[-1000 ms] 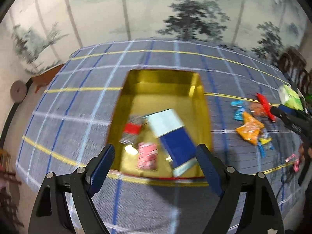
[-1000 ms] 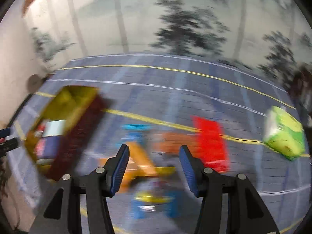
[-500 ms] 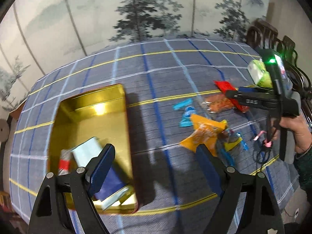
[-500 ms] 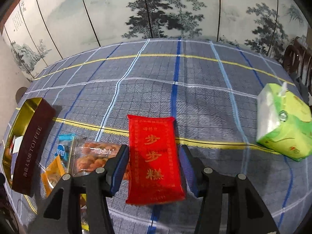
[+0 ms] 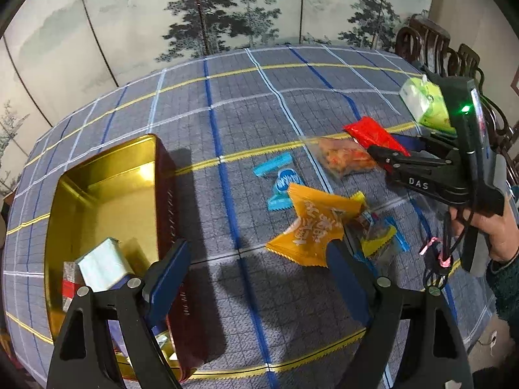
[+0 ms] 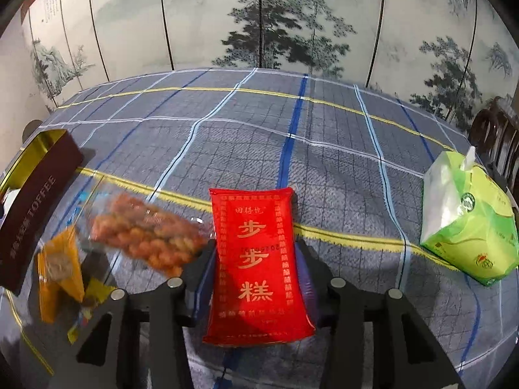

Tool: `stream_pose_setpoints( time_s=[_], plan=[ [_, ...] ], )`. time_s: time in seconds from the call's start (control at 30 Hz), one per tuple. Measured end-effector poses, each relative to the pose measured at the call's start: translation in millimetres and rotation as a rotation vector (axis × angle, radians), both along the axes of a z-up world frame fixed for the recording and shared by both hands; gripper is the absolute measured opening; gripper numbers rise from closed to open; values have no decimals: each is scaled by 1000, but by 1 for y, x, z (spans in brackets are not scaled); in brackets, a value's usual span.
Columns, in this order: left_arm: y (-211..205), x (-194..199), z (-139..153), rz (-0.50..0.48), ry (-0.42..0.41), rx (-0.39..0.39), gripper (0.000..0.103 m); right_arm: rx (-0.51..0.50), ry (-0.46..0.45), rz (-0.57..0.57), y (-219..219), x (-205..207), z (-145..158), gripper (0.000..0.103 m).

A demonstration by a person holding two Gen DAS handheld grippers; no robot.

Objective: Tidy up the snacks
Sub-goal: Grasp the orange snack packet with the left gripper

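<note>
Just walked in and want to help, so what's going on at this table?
A person is sorting snacks into a gold tin with a handheld gripper in each hand. The right gripper has its jaws around a red packet on the tablecloth and has just been closing them. The left gripper hangs open and empty between the tin and an orange packet. A few snacks already lie in the tin; several more wait outside, beside a green tissue pack.

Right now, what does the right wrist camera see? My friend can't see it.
The right hand-held gripper has just been closing around a red snack packet lying on a blue checked tablecloth. A clear bag of orange snacks and a toffee tin sit to its left, a green tissue pack to its right.
</note>
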State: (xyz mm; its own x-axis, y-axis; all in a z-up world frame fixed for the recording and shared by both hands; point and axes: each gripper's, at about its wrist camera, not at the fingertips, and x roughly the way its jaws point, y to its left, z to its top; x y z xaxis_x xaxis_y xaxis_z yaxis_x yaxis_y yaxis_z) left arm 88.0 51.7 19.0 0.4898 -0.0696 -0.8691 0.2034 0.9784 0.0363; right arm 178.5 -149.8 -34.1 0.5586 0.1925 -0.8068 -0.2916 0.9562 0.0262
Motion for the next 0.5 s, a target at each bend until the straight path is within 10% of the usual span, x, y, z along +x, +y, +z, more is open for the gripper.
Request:
stream_pose_setpoints(
  time_s=[0.5],
  plan=[
    [-20,7,-15,-90,41,-47,83,-5,-17,-98,-57,-57,1,46]
  ],
)
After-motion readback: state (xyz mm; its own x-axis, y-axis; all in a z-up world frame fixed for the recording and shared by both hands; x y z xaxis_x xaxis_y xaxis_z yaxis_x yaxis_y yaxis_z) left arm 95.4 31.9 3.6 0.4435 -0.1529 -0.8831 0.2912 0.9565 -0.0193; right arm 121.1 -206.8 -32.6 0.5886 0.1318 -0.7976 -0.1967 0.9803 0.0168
